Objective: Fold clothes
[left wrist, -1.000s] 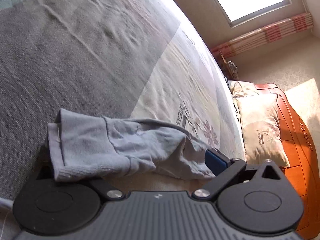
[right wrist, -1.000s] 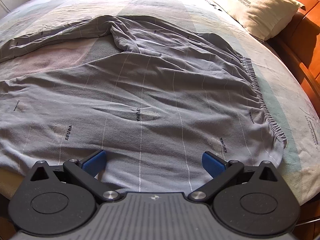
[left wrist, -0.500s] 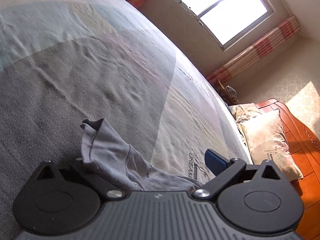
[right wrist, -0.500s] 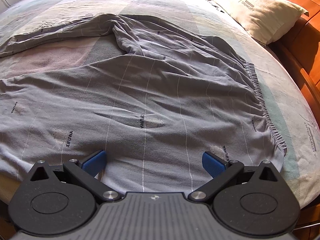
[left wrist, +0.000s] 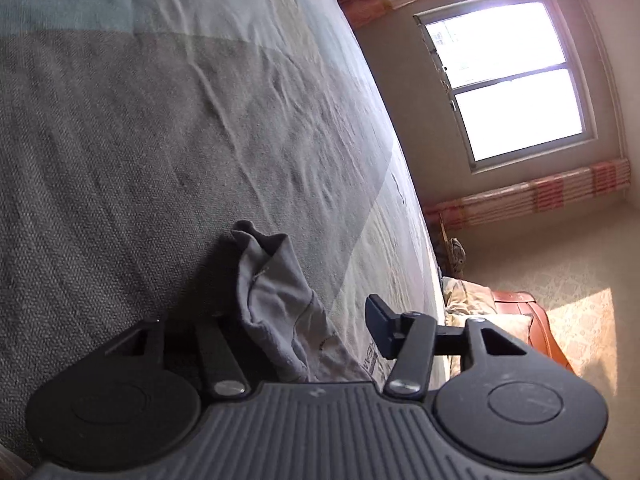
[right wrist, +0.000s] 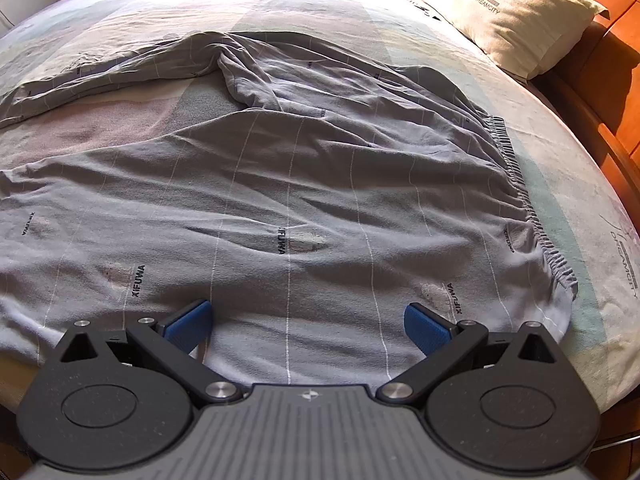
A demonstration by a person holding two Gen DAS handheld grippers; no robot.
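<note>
A bed (left wrist: 168, 128) in a sunlit bedroom — window (left wrist: 508, 80) beyond. The left gripper (left wrist: 304, 320) is closing on a bunched end of the grey pants (left wrist: 272, 304), which lie spread across the bed sheet (right wrist: 568, 184) near a pillow (right wrist: 512, 12) — the right gripper (right wrist: 308, 320) hovers wide open, empty.

Both grippers matte black: left gripper (left wrist: 316, 320), right gripper (right wrist: 308, 324). Ribbed grey centre plate, round side discs, silver pivot screws, blue finger pads (right wrist: 424, 326) (dusty, scuffed).
</note>
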